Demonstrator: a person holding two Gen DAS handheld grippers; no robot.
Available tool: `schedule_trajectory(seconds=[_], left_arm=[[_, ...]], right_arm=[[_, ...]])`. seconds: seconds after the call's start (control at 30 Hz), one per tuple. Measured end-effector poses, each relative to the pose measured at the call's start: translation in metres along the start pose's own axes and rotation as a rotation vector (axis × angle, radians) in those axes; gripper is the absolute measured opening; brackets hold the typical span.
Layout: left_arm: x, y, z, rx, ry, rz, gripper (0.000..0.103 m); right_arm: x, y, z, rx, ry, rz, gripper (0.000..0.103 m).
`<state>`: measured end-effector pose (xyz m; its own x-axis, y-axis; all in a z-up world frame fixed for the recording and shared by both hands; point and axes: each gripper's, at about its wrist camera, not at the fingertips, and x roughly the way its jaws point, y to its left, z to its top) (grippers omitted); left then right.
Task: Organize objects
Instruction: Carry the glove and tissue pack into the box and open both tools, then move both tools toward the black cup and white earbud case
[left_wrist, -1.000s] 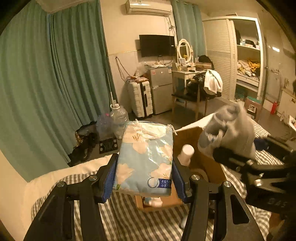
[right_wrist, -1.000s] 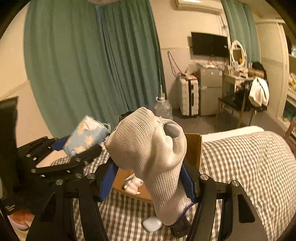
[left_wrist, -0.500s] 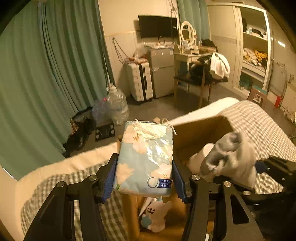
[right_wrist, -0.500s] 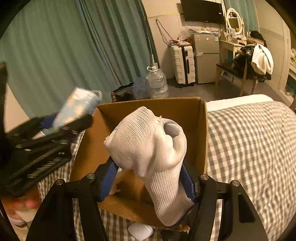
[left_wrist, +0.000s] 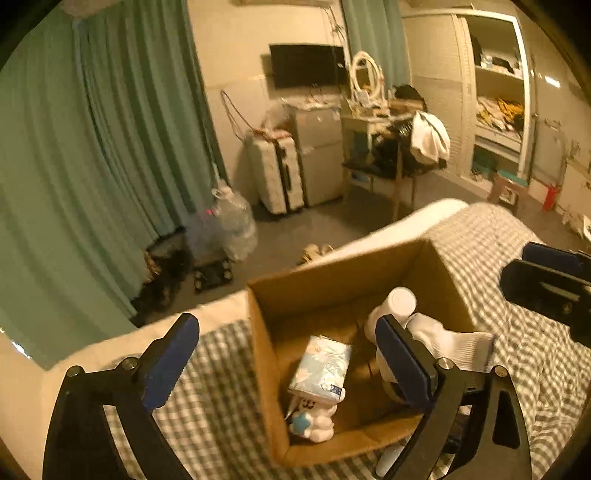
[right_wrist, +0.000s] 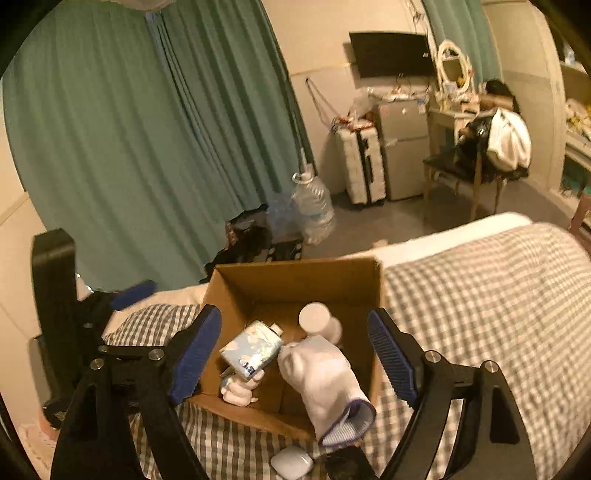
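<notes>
An open cardboard box (left_wrist: 332, 284) (right_wrist: 295, 280) stands on the checked bed cover (left_wrist: 207, 387). My left gripper (left_wrist: 286, 358) hovers over it, jaws opening, with nothing pressed between them. The blue floral tissue pack (left_wrist: 321, 369) (right_wrist: 251, 350) lies loose in the box on a small white plush toy (left_wrist: 314, 417) (right_wrist: 238, 391). My right gripper (right_wrist: 293, 354) is also opening above the box. The white sock (right_wrist: 325, 376) (left_wrist: 454, 343) lies free below it, draped over the box's near edge. A white bottle (right_wrist: 317, 319) (left_wrist: 395, 302) stands inside. The right gripper (left_wrist: 546, 284) shows at the left wrist view's right edge.
A small white rounded device (right_wrist: 291, 461) and a dark object (right_wrist: 343, 465) lie on the bed just in front of the box. Beyond the bed are green curtains (left_wrist: 110, 166), large water bottles (right_wrist: 314, 206), a white suitcase (left_wrist: 277, 173), a small fridge and a cluttered chair (right_wrist: 491, 155).
Both grippers moved over the box and their jaws spread apart. The tissue pack left the left jaws and the sock left the right jaws; both now lie in the box.
</notes>
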<state>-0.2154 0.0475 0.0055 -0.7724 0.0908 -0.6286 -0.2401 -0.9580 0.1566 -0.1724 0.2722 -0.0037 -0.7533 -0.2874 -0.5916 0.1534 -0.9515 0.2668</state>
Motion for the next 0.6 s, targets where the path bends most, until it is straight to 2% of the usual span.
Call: schedule_trajectory(seconds=[0.03, 0.1, 0.2, 0.37, 0.43, 0.6], left_arm=[[-0.010, 0.001, 0.003, -0.008, -0.007, 0.000, 0.099], [-0.035, 0.005, 0.005, -0.033, -0.024, 0.006, 0.101], [-0.067, 0.009, 0.005, -0.065, -0.042, 0.025, 0.102], [-0.104, 0.008, -0.001, -0.121, -0.068, 0.057, 0.103], [-0.118, 0.006, -0.004, -0.139, -0.082, 0.045, 0.103], [-0.129, -0.002, -0.011, -0.155, -0.107, 0.067, 0.103]], right_arm=[[-0.012, 0.003, 0.003, -0.001, -0.014, 0.002, 0.083], [-0.038, 0.008, 0.007, -0.003, -0.041, 0.000, 0.091], [-0.069, 0.013, 0.014, -0.015, -0.074, -0.027, 0.094], [-0.111, 0.014, 0.016, -0.038, -0.090, -0.051, 0.095], [-0.128, 0.014, 0.012, -0.055, -0.097, -0.060, 0.095], [-0.155, 0.009, 0.005, -0.081, -0.119, -0.111, 0.095]])
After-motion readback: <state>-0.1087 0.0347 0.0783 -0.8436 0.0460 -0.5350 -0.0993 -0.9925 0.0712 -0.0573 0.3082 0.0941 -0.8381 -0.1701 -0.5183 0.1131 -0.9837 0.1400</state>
